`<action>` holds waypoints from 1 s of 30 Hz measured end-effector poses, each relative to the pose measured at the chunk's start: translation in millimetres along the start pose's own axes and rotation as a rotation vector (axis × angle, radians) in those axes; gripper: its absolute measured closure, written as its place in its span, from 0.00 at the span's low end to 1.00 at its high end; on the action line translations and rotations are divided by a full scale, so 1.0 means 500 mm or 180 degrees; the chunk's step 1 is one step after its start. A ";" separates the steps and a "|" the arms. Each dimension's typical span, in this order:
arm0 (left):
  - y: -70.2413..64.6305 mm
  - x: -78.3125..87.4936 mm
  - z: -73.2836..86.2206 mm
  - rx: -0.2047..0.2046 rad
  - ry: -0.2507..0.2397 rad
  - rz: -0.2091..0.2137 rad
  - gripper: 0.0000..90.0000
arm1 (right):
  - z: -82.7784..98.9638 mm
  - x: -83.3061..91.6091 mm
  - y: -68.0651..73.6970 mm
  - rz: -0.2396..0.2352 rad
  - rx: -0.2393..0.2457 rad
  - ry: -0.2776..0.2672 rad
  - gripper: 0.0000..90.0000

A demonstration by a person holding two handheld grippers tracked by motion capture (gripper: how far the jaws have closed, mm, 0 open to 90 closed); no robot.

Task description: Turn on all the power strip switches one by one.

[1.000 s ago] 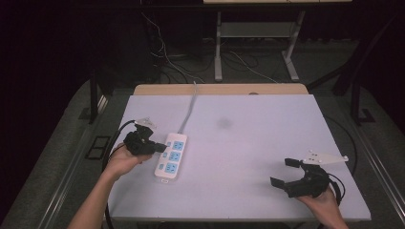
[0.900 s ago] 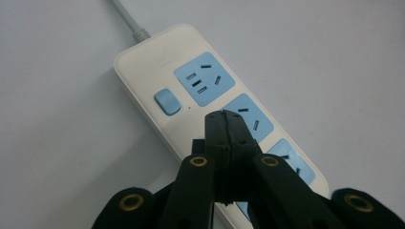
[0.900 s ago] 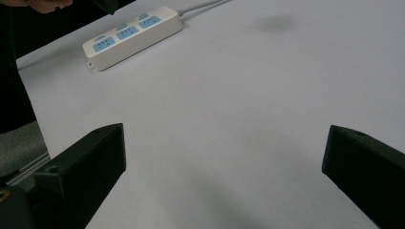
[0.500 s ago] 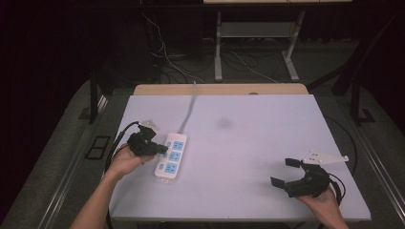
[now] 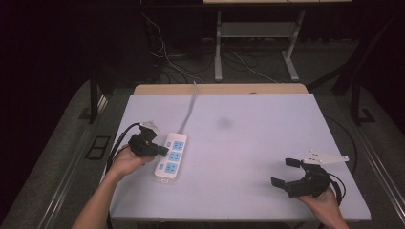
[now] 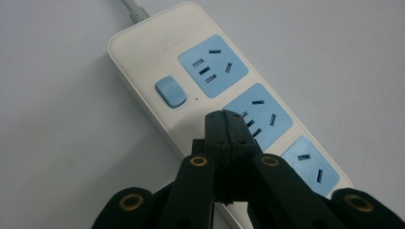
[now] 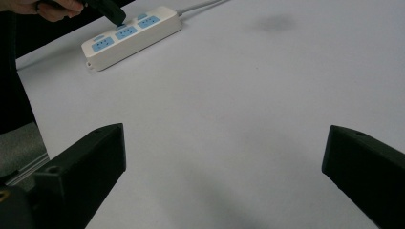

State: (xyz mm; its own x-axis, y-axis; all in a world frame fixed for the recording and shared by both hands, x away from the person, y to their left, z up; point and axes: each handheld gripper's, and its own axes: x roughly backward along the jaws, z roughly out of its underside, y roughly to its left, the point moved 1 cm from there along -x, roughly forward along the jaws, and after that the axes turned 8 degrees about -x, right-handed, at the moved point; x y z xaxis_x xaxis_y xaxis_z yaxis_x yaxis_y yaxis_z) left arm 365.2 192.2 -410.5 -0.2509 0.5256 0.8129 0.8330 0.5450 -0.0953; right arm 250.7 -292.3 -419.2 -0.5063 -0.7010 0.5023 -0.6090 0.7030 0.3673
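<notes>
Two black jaws of the left hand-held gripper (image 6: 224, 116) are clenched together on nothing, tips poised over the power strip (image 6: 224, 95) near its blue switch (image 6: 170, 92). The strip lies flat at the counter's (image 5: 248, 143) left side. It looks rigid, light, smooth plastic, likely to slide; grasp across its narrow sides. The right hand-held gripper (image 5: 289, 174) rests released, well apart.

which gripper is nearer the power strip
Left. The left gripper, shut, has its tip over the power strip, above the middle socket near the blue switch. The right gripper, open, is far across the table near its other corner.
</notes>
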 end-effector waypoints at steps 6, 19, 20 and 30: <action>0.006 -0.001 0.005 0.0017 -0.0006 0.0025 0.99 | -0.001 0.005 -0.001 0.0010 -0.0012 -0.0030 0.01; 0.001 -0.005 0.014 0.0109 -0.0085 -0.0035 1.00 | -0.003 0.013 0.004 -0.0001 -0.0002 -0.0073 0.01; 0.002 -0.004 0.016 0.0110 -0.0088 -0.0031 1.00 | -0.002 0.014 0.003 -0.0004 0.0000 -0.0083 0.01; -0.007 -0.004 0.011 0.0016 -0.0055 -0.0133 1.00 | -0.002 0.010 -0.003 0.0006 -0.0019 -0.0051 0.01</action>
State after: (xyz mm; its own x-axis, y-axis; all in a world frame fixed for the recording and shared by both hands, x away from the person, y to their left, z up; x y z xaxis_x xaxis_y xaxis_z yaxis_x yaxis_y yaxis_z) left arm 360.0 192.6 -415.0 -0.2938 0.5136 0.8061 0.8192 0.5699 -0.0645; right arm 249.9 -296.7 -416.6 -0.5171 -0.7014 0.4905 -0.6044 0.7050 0.3710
